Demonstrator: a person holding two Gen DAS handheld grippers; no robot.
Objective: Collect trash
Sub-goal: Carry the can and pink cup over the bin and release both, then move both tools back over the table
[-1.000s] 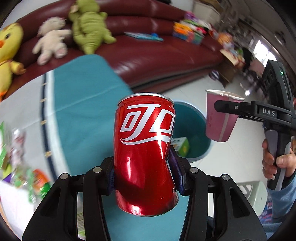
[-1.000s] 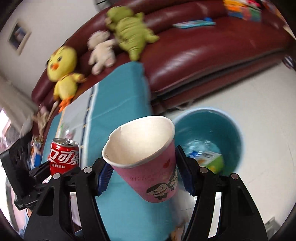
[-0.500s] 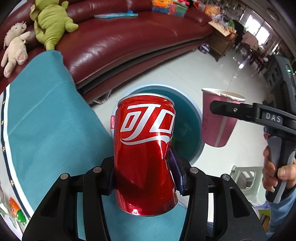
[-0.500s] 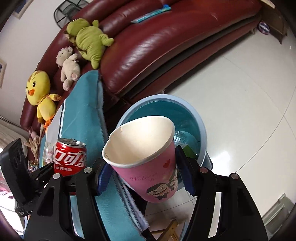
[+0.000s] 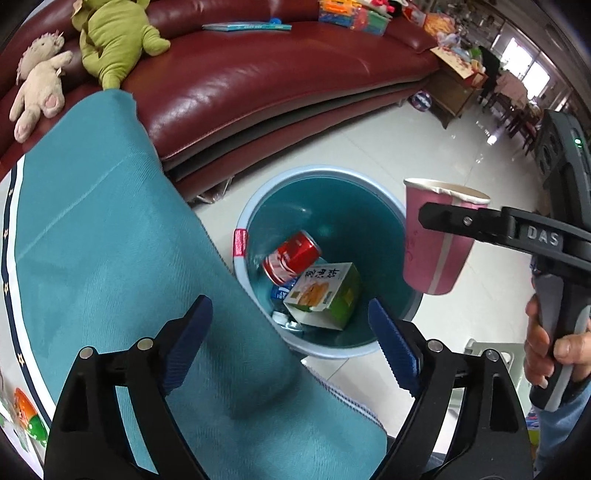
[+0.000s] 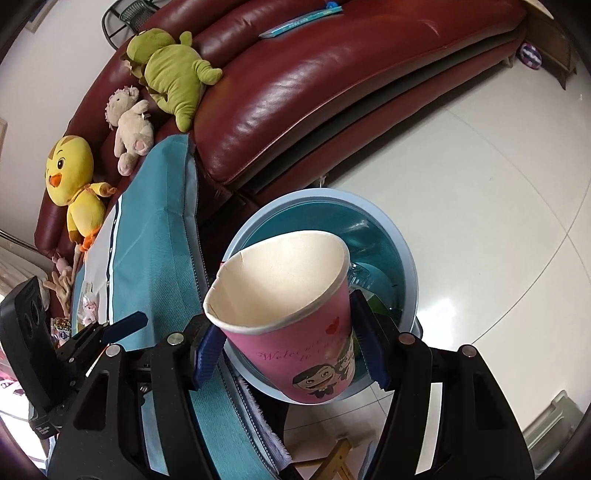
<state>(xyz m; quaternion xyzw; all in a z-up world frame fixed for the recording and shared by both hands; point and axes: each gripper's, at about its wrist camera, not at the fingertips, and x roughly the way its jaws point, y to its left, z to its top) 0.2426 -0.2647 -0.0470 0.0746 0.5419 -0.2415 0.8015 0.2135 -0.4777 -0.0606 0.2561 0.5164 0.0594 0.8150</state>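
Left wrist view: left gripper (image 5: 290, 332) is spreading open, empty, with the can (image 5: 291, 255) below it in the bin (image 5: 258, 206); right gripper (image 6: 286, 338) pinches the cup (image 6: 295, 317) above that bin, probably to drop it.

I see a dark red leather sofa (image 5: 288, 74) at the back. Green plush (image 6: 173, 77), beige plush (image 6: 131, 127) and yellow chick plush (image 6: 72, 181) sit along it; a thin book (image 5: 245, 26) lies flat on its seat. Teal cloth (image 5: 110, 229) covers the surface. Glossy white tile floor (image 6: 480, 192).
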